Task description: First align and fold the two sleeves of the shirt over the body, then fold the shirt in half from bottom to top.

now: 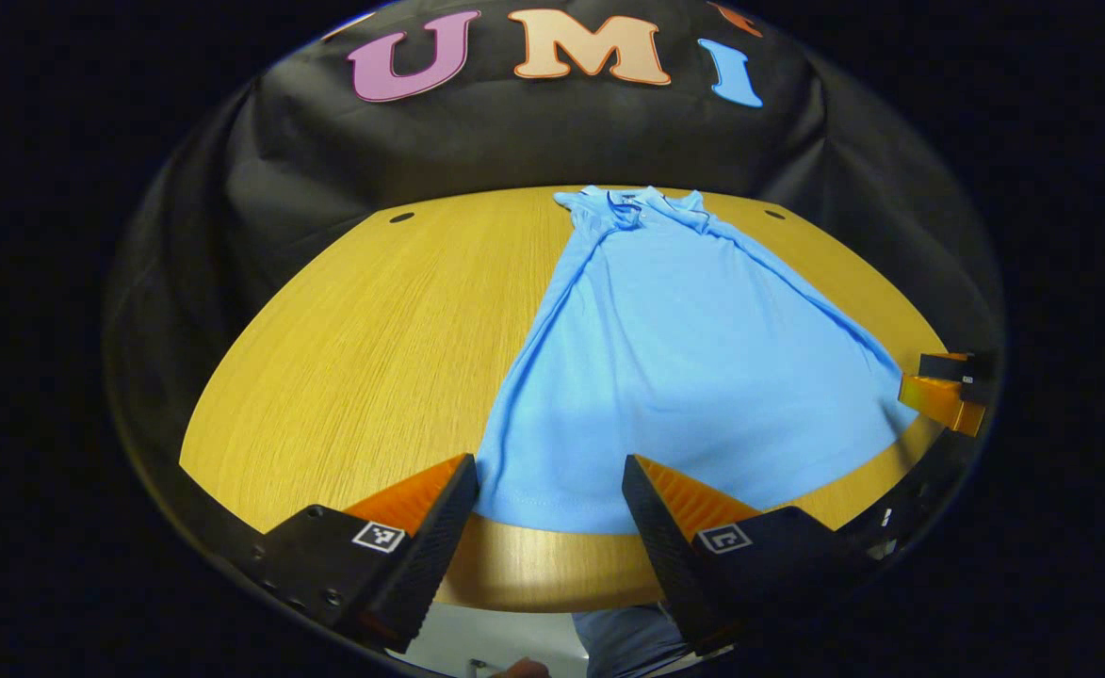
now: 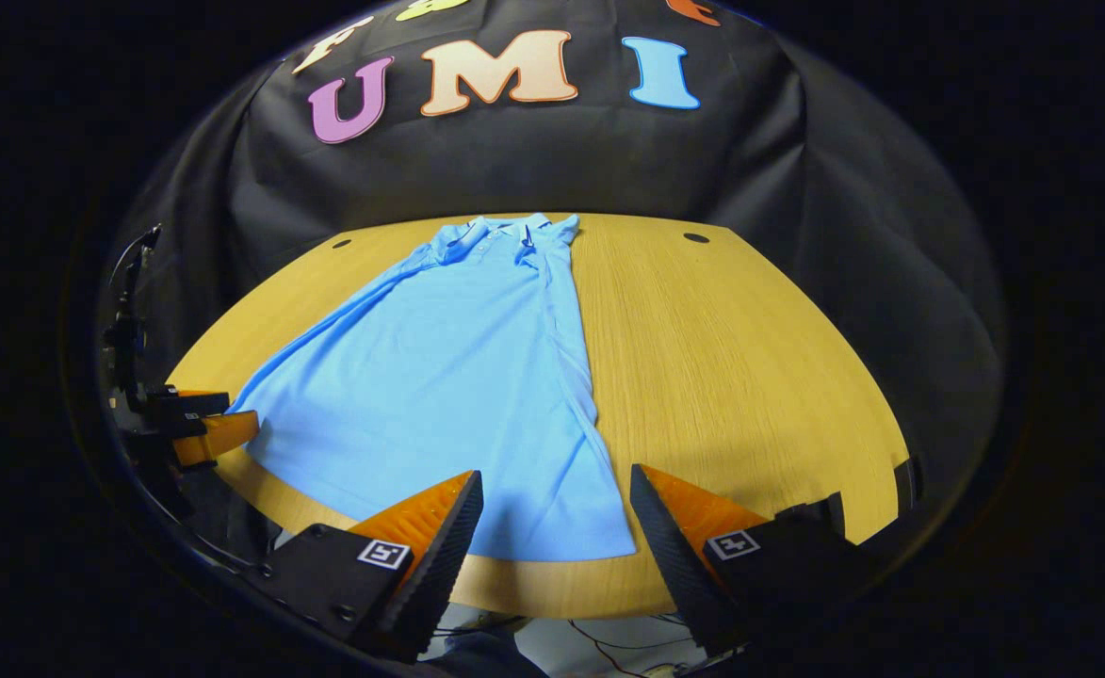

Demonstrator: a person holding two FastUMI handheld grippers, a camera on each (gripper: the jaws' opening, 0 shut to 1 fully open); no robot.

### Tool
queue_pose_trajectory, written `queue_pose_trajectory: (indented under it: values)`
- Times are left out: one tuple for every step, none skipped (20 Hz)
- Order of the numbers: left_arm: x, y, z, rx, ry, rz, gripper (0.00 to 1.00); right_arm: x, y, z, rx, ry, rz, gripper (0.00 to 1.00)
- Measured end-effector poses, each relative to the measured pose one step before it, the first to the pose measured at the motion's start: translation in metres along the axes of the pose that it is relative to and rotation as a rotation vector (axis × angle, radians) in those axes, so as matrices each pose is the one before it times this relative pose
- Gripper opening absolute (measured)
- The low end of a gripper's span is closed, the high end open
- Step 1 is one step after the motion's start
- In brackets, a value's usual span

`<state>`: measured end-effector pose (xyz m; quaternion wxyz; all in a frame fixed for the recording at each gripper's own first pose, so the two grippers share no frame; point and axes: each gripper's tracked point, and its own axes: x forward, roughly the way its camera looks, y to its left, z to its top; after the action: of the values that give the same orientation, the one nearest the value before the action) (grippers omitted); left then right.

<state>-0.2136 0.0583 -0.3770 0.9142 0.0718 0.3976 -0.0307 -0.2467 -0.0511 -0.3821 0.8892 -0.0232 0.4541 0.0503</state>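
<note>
Left gripper view. Shirt (image 1: 674,367): light blue, flat on the wooden table (image 1: 364,348), collar at the far edge, hem at the near edge, both sleeves folded in over the body. The near left part of the hem is partly covered by the left gripper (image 1: 549,490), whose jaws stand wide apart above the hem, holding nothing. The right gripper (image 1: 950,388) shows at the right rim beside the shirt's hem corner, cut off; its jaw gap cannot be read here. Two small dark holes (image 1: 401,217) sit near the table's far corners. Below the table edge, blurred shapes, not identifiable.

Right gripper view. Shirt (image 2: 458,386) lies left of centre on the table (image 2: 750,358). The right gripper (image 2: 557,494) is spread wide over the hem's right corner, empty. The left gripper (image 2: 208,424) is at the left rim, partly cut off. Cables (image 2: 609,640) under the table are hard to make out.
</note>
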Motion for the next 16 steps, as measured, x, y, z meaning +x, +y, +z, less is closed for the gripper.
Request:
queue_pose_trajectory:
  values:
    - [-0.00176, 0.00080, -0.00418, 0.00120, 0.00897, 0.00366, 0.95, 0.00190, -0.00046, -0.00506, -0.00306, 0.01320, -0.00296, 0.98]
    - [0.00083, -0.00070, 0.00316, -0.00762, -0.01234, 0.00131, 0.95, 0.00278, -0.00112, -0.00530, -0.00276, 0.01922, -0.00525, 0.94]
    - [0.00006, -0.00090, -0.00189, -0.00899, 0.00881, -0.00086, 0.96, 0.00173, 0.00033, -0.00691, 0.00017, 0.02357, -0.00322, 0.94]
    - [-0.00011, 0.00015, 0.00118, -0.01354, -0.01245, -0.00212, 0.96, -0.00108, 0.00139, -0.00835, 0.00633, 0.03120, 0.00401, 0.98]
    - [-0.00012, -0.00146, -0.00023, -0.00736, -0.00076, -0.00130, 0.97, -0.00178, 0.00122, 0.00362, 0.03057, -0.02162, -0.00143, 0.94]
    - [0.00015, 0.00153, 0.00050, 0.00750, -0.01184, -0.00107, 0.96, -0.00090, 0.00077, -0.00165, 0.00980, 0.01527, -0.00460, 0.99]
    - [0.00022, -0.00087, 0.00038, 0.00198, -0.00620, -0.00722, 0.94, 0.00108, 0.00124, 0.00042, -0.00401, -0.00684, -0.00232, 0.94]
    - [-0.00152, -0.00703, -0.00232, -0.00178, -0.00688, -0.01350, 0.92, 0.00103, 0.00457, -0.00220, -0.00300, 0.00960, 0.01249, 0.94]
    - [0.00097, -0.00558, 0.00051, 0.00502, -0.00587, -0.00828, 0.84, -0.00143, 0.00496, 0.00205, -0.00987, -0.00099, 0.01212, 0.90]
    - [0.00169, -0.00230, -0.00088, 0.00794, 0.00157, -0.00595, 0.77, -0.00046, 0.00570, -0.00130, -0.00902, 0.00967, 0.01461, 0.86]
    - [0.00032, -0.00492, 0.00093, 0.00275, -0.00260, -0.01110, 0.65, 0.00137, 0.00632, -0.00033, -0.00049, 0.00320, 0.01542, 0.66]
    - [-0.00035, -0.00689, -0.00049, 0.00121, -0.00228, -0.00919, 0.59, 0.00125, 0.00585, 0.00050, 0.00075, 0.00455, 0.01058, 0.53]
    - [-0.00019, -0.00377, 0.00072, 0.00336, -0.00836, -0.00589, 0.37, -0.00099, 0.00382, 0.00033, 0.00525, 0.00130, -0.00162, 0.29]
    - [0.00118, -0.00400, 0.00016, 0.00201, -0.00450, -0.00566, 0.28, 0.00134, 0.00326, 0.00187, -0.00597, -0.00304, 0.00601, 0.20]
    - [-0.00029, -0.00069, 0.00116, -0.00162, -0.00435, 0.01277, 0.11, -0.00181, 0.00190, -0.00206, -0.00300, 0.00503, 0.00105, 0.12]
    - [0.00106, -0.00068, -0.00205, -0.00810, 0.01187, 0.00770, 0.03, 0.00102, 0.00400, 0.00244, 0.00485, 0.00220, 0.01471, 0.05]
